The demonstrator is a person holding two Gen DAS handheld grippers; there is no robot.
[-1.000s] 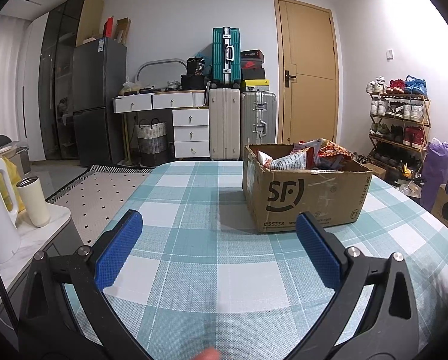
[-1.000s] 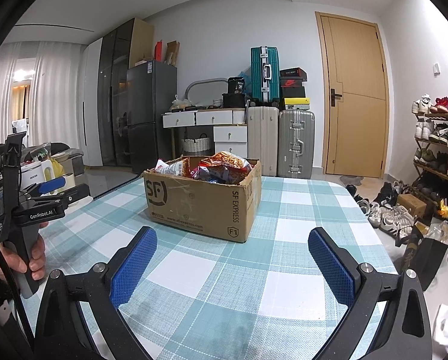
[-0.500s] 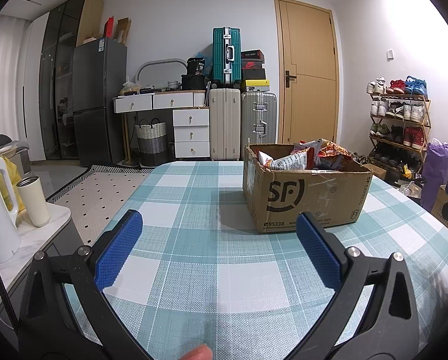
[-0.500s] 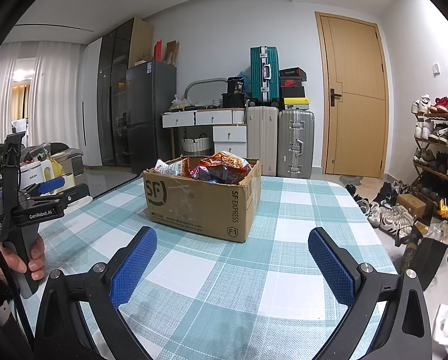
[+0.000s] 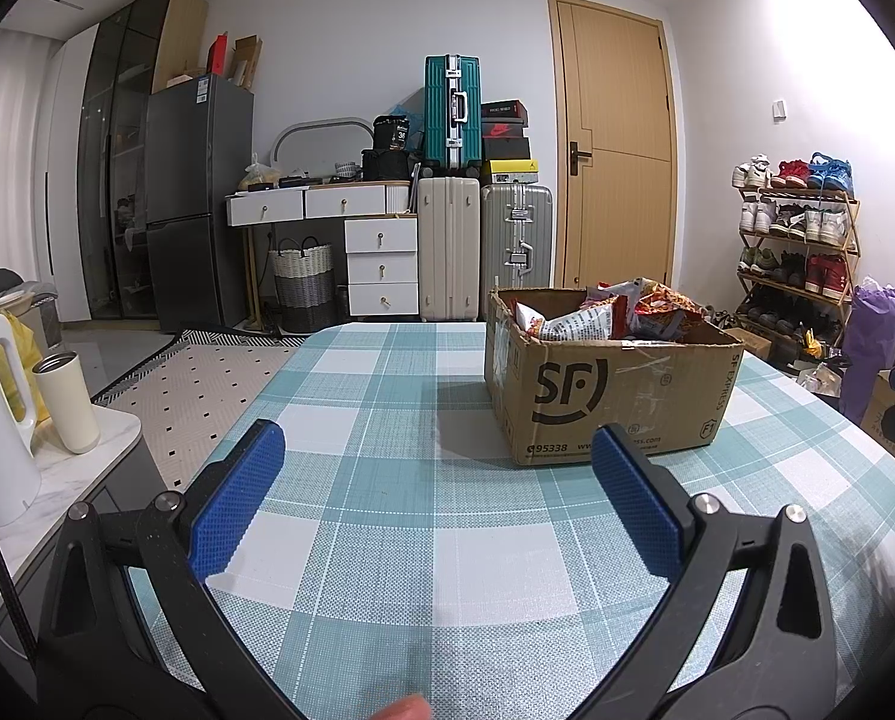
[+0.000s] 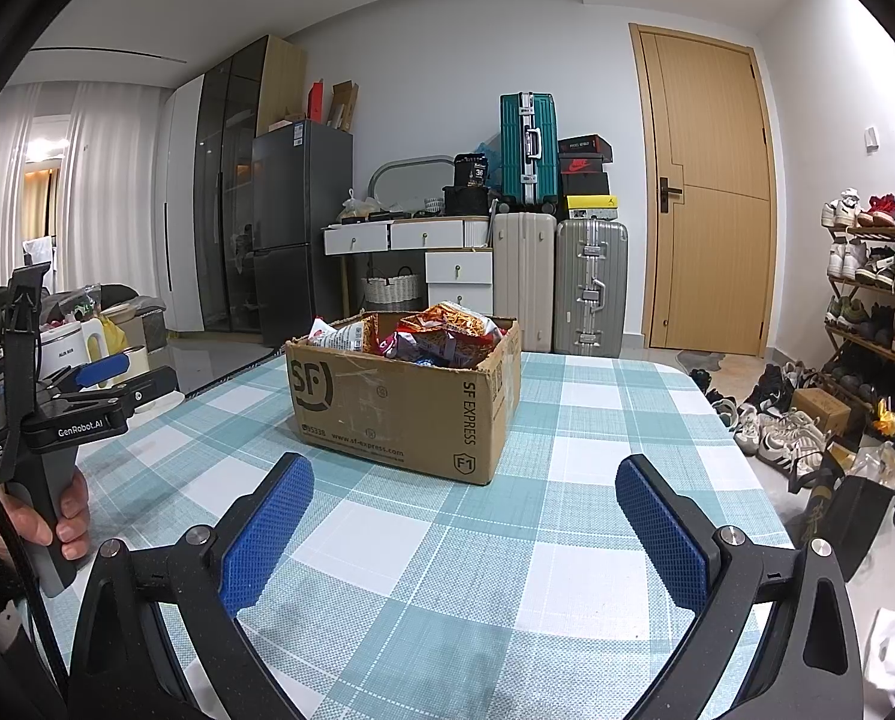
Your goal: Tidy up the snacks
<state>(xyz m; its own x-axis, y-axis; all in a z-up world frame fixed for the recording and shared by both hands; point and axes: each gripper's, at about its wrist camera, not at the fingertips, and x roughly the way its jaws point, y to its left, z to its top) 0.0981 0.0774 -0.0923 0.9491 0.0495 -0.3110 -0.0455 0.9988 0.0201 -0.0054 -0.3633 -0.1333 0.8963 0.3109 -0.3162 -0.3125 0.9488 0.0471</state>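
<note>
Almost nothing has shifted. A fingertip at the bottom edge of the left wrist view has crept a little further up and right. The hand gripping the left handle has barely resettled.

the box is matt brown cardboard, scuffed, with clear tape glinting on its front. the snack bags inside are glossy crinkled plastic film. a woven checked cloth with a fine rough weave covers the tabletop. the fingers carry blue knurled rubbery pads on matt black plastic arms with shiny metal bolts.
</note>
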